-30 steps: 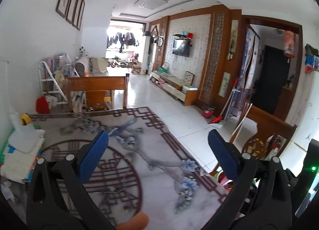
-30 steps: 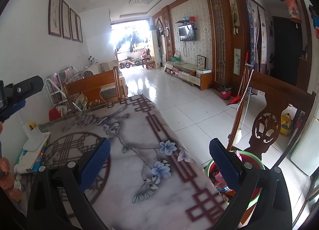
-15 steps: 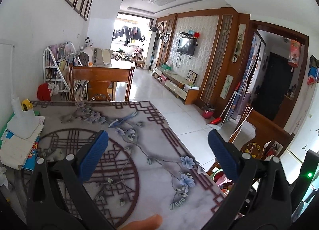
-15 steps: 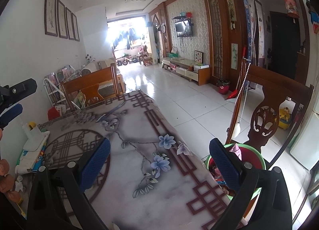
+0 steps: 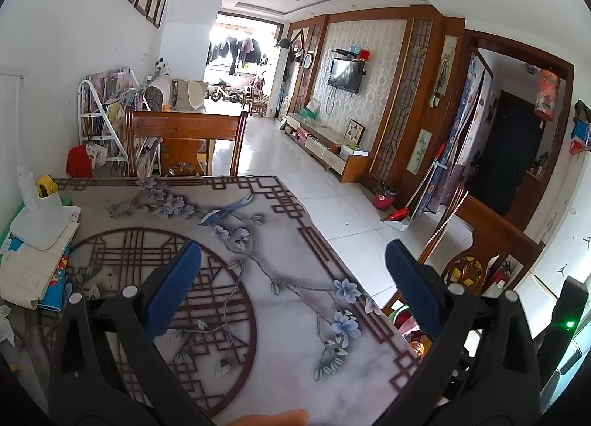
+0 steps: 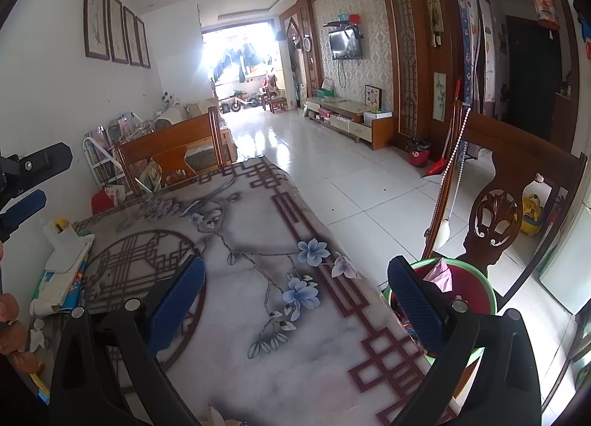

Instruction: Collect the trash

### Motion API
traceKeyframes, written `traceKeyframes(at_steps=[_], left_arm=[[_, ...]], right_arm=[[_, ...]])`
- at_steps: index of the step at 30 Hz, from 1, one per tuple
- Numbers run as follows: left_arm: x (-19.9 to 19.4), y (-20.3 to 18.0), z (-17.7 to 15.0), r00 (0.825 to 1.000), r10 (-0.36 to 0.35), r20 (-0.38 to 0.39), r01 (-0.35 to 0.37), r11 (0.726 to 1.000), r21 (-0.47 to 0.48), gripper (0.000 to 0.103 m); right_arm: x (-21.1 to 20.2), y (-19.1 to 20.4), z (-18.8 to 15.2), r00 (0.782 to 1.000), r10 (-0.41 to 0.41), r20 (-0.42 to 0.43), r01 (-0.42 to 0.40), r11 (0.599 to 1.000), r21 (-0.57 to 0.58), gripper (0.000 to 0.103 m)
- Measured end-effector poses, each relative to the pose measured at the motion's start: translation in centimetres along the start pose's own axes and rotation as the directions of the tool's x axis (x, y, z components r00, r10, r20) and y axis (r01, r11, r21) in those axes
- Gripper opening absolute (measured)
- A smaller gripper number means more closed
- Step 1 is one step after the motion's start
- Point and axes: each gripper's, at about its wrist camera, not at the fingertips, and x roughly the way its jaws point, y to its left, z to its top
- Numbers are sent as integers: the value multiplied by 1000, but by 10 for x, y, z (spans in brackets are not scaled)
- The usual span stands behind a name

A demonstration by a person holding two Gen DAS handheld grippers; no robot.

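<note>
Both grippers hover open over a patterned table [image 5: 280,330] [image 6: 258,363], with nothing between their blue pads. My left gripper [image 5: 291,287] is above the table's middle. My right gripper [image 6: 295,295] hangs near the table's right edge, and its right finger overlaps a green-rimmed red basin [image 6: 476,293] holding pink and coloured scraps beside the table. That basin [image 5: 406,319] peeks out past the table edge in the left wrist view. Small white crumpled scraps [image 6: 37,333] lie at the table's left edge, and another scrap [image 6: 216,416] at the bottom edge.
A stack of papers and booklets with a white bottle [image 5: 35,219] sits on the table's left side. Wooden chairs stand at the far end [image 5: 184,138] and on the right [image 6: 506,204]. White tiled floor runs beyond. Fingers of a hand [image 6: 11,330] show at the left.
The left wrist view has tilted down and shifted, so more of the table and papers shows. The right gripper has barely moved. Both stay open.
</note>
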Motion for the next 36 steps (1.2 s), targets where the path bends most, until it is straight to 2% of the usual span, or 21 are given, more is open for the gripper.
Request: traceKeyframes(at_steps=[27, 31, 36], left_arm=[[8, 3, -3, 1000, 5, -30, -5, 1000, -8, 98], [17, 9, -4, 999, 12, -44, -13, 1000, -8, 98], [33, 22, -1, 993, 64, -104, -67, 997, -28, 98]], right_arm=[[30, 0, -7, 996, 9, -83, -11, 1000, -19, 96], [45, 4, -13, 992, 18, -123, -21, 999, -29, 96], [83, 12, -31, 974, 30, -225, -45, 997, -63, 96]])
